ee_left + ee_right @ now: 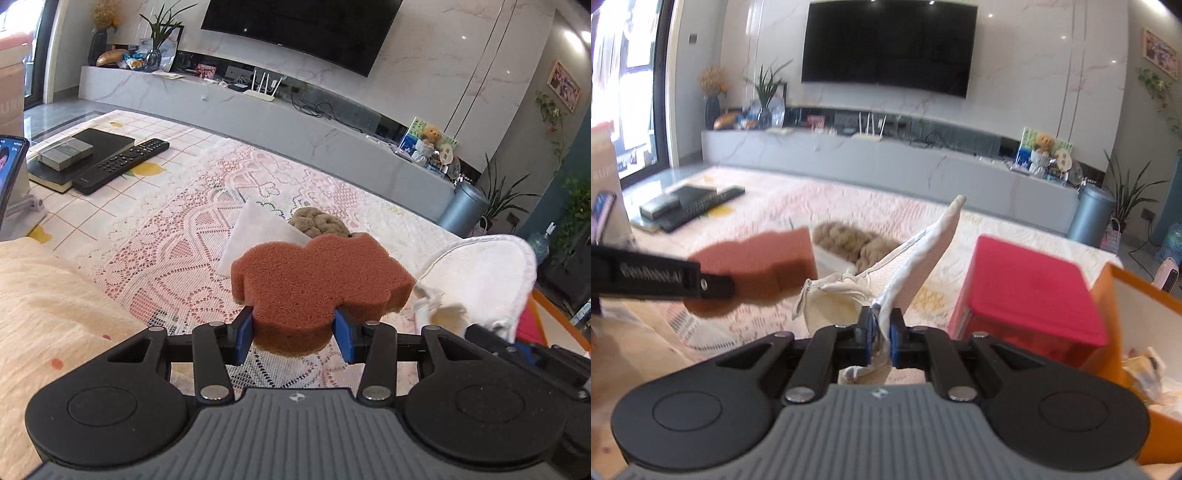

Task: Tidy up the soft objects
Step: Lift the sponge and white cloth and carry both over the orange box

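- Two grippers are in use, each carrying one soft item above the lace-covered surface (177, 236).
- Left gripper (294, 334): its blue fingers (243, 334) stand partly spread and pinch the near lobe of the flower-shaped sponge (314, 280), which is lifted clear of the surface.
- Sponge: light, springy foam, rust-coloured on top with a yellowish underside. It yields under pressure, so a hold across a narrow lobe, as here, seats firmly; a harder squeeze would only deform it.
- Right gripper (881, 334): its fingers (897, 338) are pressed almost together on a fold of the white cloth pouch (916, 266), which rises between them and sags to the left, where its drawstring end hangs.
- Pouch: limp, thin and light. It keeps no shape, so it is best taken by a bunched fold or seam; loose parts will swing and trail.
- Remaining soft items: a brown knitted bundle (319, 221) and a white folded cloth (255, 236) lie touching on the surface beyond the sponge.
- Likely destination, by judgement: the orange box (1137, 317) at the right, beside the red box (1030, 291).
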The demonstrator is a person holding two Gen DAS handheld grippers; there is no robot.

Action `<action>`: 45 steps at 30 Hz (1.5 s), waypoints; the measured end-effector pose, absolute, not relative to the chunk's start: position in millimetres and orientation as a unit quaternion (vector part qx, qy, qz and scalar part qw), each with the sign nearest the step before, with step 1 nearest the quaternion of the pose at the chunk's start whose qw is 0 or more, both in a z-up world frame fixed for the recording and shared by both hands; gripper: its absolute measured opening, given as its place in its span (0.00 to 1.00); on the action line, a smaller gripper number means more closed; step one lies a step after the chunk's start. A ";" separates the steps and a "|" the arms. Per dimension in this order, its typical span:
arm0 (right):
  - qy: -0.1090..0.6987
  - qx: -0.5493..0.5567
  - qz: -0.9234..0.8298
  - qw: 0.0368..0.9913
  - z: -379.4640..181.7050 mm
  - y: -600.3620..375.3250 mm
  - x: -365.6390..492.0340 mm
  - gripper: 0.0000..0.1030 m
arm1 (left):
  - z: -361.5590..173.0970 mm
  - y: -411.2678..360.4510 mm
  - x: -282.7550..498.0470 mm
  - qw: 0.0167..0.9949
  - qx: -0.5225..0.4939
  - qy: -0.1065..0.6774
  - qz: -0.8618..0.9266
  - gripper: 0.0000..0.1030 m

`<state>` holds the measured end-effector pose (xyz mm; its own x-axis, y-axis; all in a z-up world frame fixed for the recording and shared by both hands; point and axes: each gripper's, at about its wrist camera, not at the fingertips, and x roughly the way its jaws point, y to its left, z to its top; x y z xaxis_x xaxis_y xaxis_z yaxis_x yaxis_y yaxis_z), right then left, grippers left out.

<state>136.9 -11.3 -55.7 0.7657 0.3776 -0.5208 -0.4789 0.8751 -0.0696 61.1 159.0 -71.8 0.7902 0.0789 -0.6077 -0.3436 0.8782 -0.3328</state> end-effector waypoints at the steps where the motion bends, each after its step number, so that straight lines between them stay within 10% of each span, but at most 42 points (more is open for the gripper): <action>1: 0.249 -0.092 0.226 0.937 -49.4 -16.6 133.8 0.07 | -68.9 156.7 58.6 0.922 -0.219 0.300 0.111 0.50; 45: 0.223 -0.039 0.024 0.974 49.4 -308.6 127.4 0.07 | 27.2 -64.0 127.8 0.961 -0.098 0.222 -0.130 0.50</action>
